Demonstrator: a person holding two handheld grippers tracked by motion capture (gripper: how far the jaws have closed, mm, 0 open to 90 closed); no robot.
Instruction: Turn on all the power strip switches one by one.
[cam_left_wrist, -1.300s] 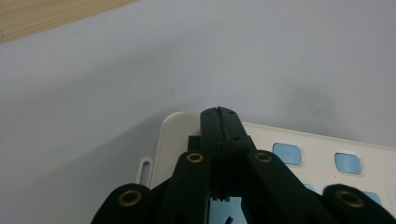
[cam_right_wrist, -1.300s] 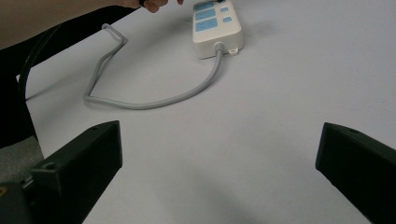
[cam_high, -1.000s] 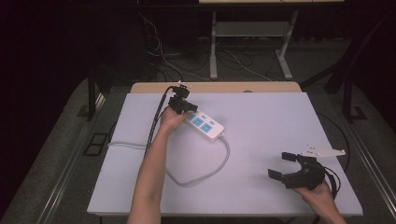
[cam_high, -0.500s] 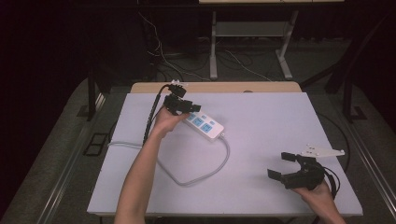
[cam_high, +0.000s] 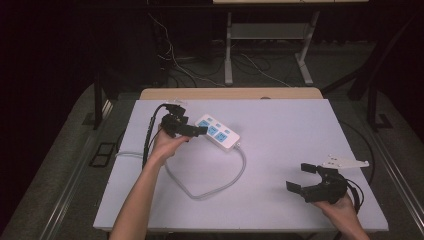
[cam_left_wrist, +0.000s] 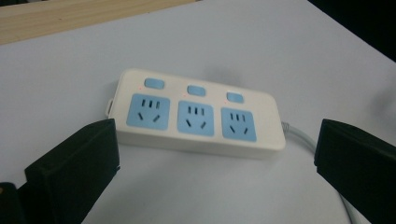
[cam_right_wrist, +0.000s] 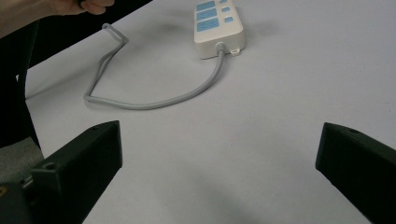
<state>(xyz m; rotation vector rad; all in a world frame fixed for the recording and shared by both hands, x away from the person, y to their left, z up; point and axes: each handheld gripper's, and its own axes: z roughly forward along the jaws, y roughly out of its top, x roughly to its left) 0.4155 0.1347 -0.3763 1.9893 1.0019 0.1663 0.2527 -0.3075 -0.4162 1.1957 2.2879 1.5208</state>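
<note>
1. Power strip (cam_high: 218, 133): we are finding it lying flat on the white table (cam_high: 280, 135), toward the far left, held by nothing. In the left gripper view we are reading three blue sockets, three blue switches and small red lights on its cream body (cam_left_wrist: 196, 114); the high view is too coarse for these.
2. Grey cord (cam_high: 220, 180): we are tracing it from the strip's right end in a loop toward us, then off the table's left edge. The right gripper view is showing its entry into the strip's end (cam_right_wrist: 217, 46) and a kink in its far bend.
3. Left gripper (cam_high: 184, 126): we are seeing it just left of the strip, its jaws having just been opening and now standing wide apart, released, with the strip lying ahead of them and untouched.
4. Right gripper (cam_high: 306, 177): we are seeing it well apart at the near right corner, jaws spread, gripping nothing, over bare tabletop.
</note>
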